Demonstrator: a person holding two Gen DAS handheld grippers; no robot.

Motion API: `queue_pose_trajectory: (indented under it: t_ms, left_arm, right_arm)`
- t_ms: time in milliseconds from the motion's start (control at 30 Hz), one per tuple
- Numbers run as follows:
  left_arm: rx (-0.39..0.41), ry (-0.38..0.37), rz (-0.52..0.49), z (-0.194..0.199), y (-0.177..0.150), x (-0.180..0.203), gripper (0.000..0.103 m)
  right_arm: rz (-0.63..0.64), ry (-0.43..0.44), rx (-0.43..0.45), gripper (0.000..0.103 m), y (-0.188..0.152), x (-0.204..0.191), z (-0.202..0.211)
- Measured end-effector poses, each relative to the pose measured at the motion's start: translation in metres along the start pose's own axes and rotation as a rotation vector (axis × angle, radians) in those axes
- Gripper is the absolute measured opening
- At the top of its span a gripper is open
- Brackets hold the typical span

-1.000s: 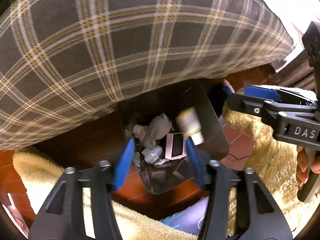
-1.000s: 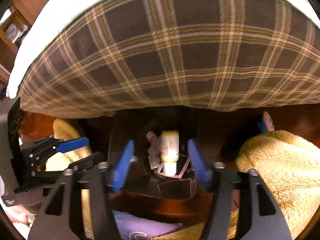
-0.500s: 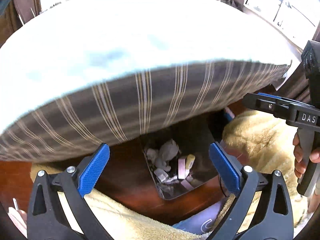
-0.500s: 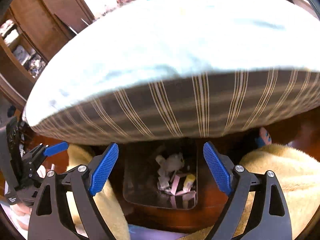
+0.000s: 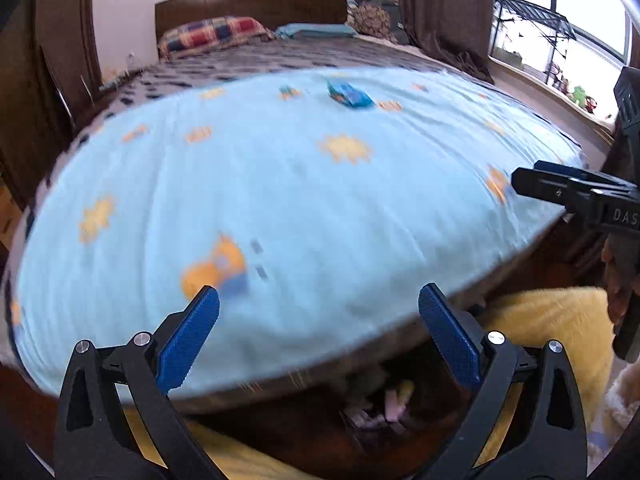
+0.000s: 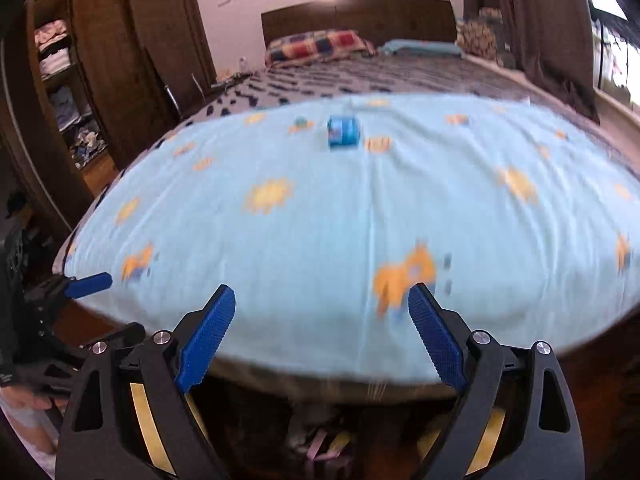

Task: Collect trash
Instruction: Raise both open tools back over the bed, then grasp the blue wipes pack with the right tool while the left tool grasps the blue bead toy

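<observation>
Both grippers are hanging empty over the foot of the bed (image 5: 280, 208), the left gripper (image 5: 318, 338) and the right gripper (image 6: 320, 334) each with jaws spread wide apart and nothing between them. The next piece of trash is looking like the small blue packet (image 6: 342, 132) lying alone on the light blue sheet, well ahead of both grippers and toward the middle of the bed; in the left view it is showing as the same blue packet (image 5: 350, 95). It is probably light and crushable, a soft wrapper or thin carton, likely to skate on the loose sheet, so closing across its short sides from above is seeming the safest hold, without pinching bedding. The trash bin (image 5: 380, 404) is sitting on the floor below the bed edge, only its paper scraps peeking out. Compared with a second ago, both cameras are tilting up from the bin to the bed top, the jaws are standing much wider, and the bin is dropping to the bottom of the view.
</observation>
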State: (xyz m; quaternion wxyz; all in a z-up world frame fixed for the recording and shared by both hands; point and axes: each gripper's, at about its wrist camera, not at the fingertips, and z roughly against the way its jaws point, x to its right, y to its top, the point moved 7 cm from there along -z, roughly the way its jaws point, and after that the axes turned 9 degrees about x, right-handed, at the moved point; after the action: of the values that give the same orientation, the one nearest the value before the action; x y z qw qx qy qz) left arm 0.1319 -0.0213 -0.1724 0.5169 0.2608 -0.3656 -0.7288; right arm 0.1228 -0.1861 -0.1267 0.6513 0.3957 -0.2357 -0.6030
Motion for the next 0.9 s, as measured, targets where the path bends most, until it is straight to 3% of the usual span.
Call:
queue_pose_trajectory:
  t_ms: [233,500,600,700,900]
  left_arm:
    - [0.019,0.051,0.026,-0.035,0.048,-0.027,0.095]
    - [-0.018,0.079,0.039,-0.100,0.083,-0.053,0.095]
    - [-0.032,0.085,0.035,-0.121,0.090,-0.059,0.095]
    - [-0.039,0.079,0.035,-0.137,0.099,-0.062,0.094]
    - [-0.042,0.067,0.036,-0.158,0.115,-0.065,0.094]
  right_arm:
    - [-0.002,-0.012,-0.009,0.089,0.054,0.012,-0.056]
    - [-0.004,-0.024,-0.067,0.089,0.080,0.011,-0.136]
    - [0.003,-0.039,-0.094,0.084,0.092,0.012,-0.171]
    - [-0.015,-0.031,-0.130,0.071,0.098,0.013,-0.199]
    - [-0.002,-0.073,-0.182,0.069,0.105,0.015,-0.245]
